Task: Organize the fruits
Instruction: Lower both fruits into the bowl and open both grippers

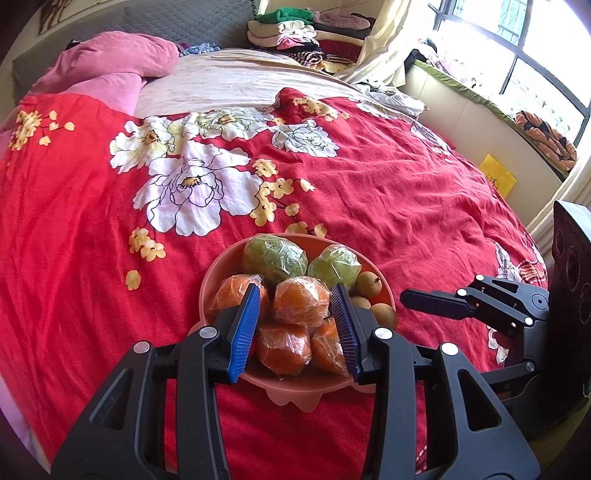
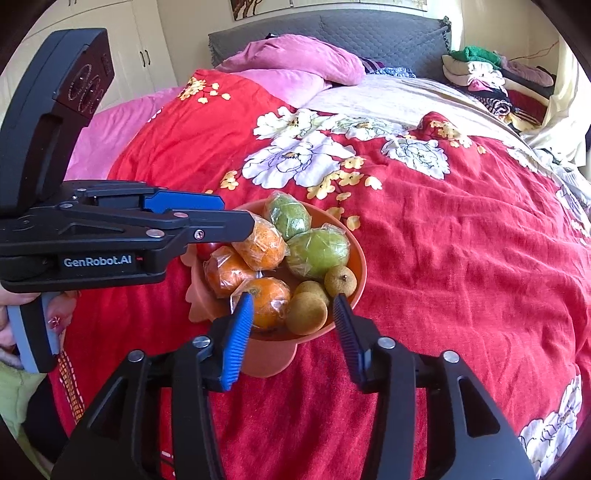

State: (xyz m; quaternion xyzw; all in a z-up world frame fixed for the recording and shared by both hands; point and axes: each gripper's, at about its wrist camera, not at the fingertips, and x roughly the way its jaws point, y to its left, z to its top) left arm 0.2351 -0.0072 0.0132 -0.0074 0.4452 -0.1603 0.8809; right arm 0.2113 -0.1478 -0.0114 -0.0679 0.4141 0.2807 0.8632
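A salmon-pink bowl (image 1: 216, 266) (image 2: 364, 267) sits on the red floral quilt. It holds two green fruits in plastic wrap (image 1: 275, 258) (image 2: 317, 253), several wrapped oranges (image 1: 301, 301) (image 2: 258, 247) and three small brown round fruits (image 1: 369, 282) (image 2: 306, 314). My left gripper (image 1: 296, 292) hovers open over the oranges, its pads clear of them; the right wrist view shows it side-on (image 2: 240, 221) at the bowl's left rim. My right gripper (image 2: 292, 300) is open over the near rim, with a brown fruit and an orange showing between its fingers, untouched. It appears side-on (image 1: 410, 297) right of the bowl.
The bowl rests near the front of a wide bed with pink pillows (image 2: 295, 55) at the head. Folded clothes (image 1: 291, 33) are piled at the far corner. A window seat and a yellow packet (image 1: 496, 171) lie to the right. A hand (image 2: 55, 319) grips the left gripper's handle.
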